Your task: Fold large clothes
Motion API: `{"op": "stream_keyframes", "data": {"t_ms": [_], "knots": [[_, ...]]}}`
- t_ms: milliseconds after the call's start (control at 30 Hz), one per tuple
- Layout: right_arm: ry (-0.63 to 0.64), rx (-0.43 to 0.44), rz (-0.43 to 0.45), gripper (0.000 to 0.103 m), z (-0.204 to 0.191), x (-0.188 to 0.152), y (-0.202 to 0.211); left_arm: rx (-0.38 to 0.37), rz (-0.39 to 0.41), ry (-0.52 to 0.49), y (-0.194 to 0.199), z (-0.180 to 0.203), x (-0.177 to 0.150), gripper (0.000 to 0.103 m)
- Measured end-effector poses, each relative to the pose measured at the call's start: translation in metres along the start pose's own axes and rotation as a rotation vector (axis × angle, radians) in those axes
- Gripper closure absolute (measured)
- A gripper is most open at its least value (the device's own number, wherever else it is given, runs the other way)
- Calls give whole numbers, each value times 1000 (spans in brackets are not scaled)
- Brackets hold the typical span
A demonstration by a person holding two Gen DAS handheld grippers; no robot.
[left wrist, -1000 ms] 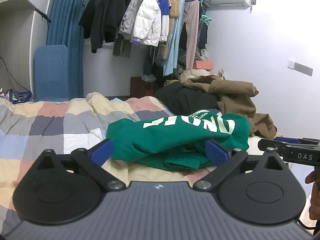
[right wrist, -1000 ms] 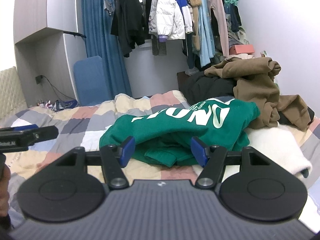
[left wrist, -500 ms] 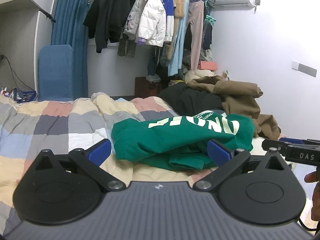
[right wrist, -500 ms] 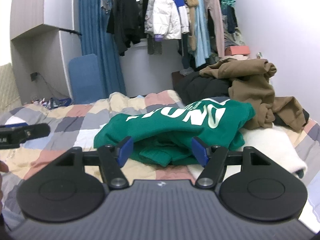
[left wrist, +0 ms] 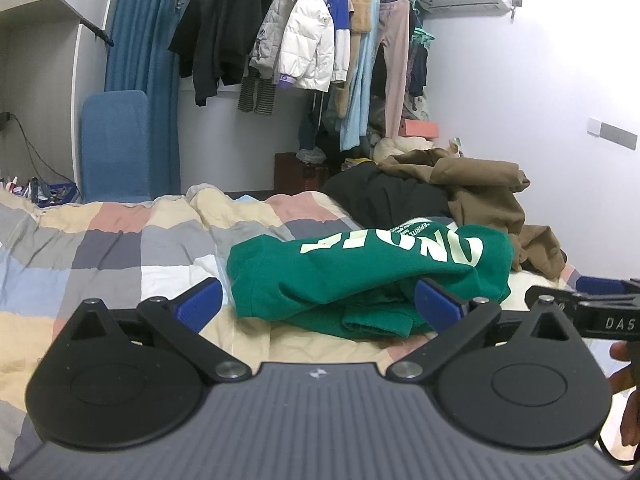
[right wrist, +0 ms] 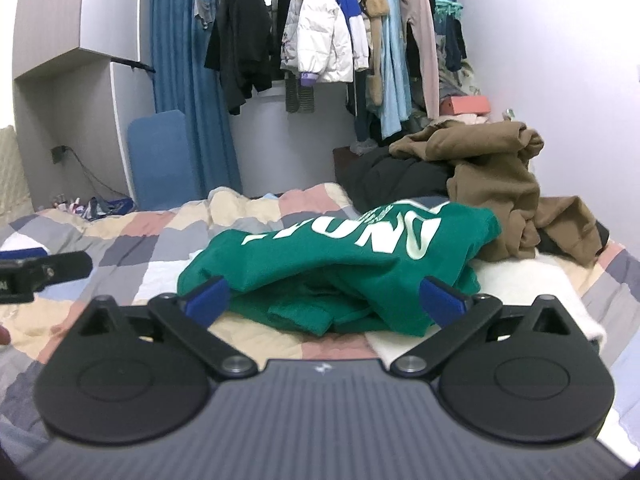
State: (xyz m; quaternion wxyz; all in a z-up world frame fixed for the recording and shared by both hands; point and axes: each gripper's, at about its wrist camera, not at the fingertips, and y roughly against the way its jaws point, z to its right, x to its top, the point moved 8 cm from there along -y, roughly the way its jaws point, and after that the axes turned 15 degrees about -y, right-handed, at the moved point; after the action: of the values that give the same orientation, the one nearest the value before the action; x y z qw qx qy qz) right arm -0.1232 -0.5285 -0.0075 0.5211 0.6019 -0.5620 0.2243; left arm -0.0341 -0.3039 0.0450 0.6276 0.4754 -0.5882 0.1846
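A green sweatshirt [left wrist: 368, 268] with pale lettering lies folded and bunched on the checked quilt [left wrist: 120, 240], seen in both wrist views [right wrist: 344, 264]. My left gripper [left wrist: 320, 306] is open just short of its near edge, nothing between the blue pads [left wrist: 198, 304]. My right gripper [right wrist: 326, 300] is opening, its jaws wide, the sweatshirt lying beyond them and untouched. Each gripper shows at the edge of the other's view: the right gripper's finger [left wrist: 600, 308], the left gripper's finger [right wrist: 40, 270].
A brown garment [right wrist: 492, 172] and a black one [left wrist: 392, 196] are heaped behind the sweatshirt near the white wall. A white fleecy cloth [right wrist: 532, 280] lies at the right. Clothes hang on a rail [left wrist: 304, 40]; a blue chair [left wrist: 114, 144] stands past the bed.
My right gripper's jaws have spread much wider. The left gripper stays open as before. The sweatshirt has not moved.
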Motion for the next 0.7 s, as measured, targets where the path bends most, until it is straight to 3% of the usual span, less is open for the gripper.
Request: {"op": "stream_keyframes", "data": {"t_ms": [700], "knots": [[-28, -15, -36, 0, 9, -7, 4, 17, -26, -22, -4, 14, -4, 0]]}}
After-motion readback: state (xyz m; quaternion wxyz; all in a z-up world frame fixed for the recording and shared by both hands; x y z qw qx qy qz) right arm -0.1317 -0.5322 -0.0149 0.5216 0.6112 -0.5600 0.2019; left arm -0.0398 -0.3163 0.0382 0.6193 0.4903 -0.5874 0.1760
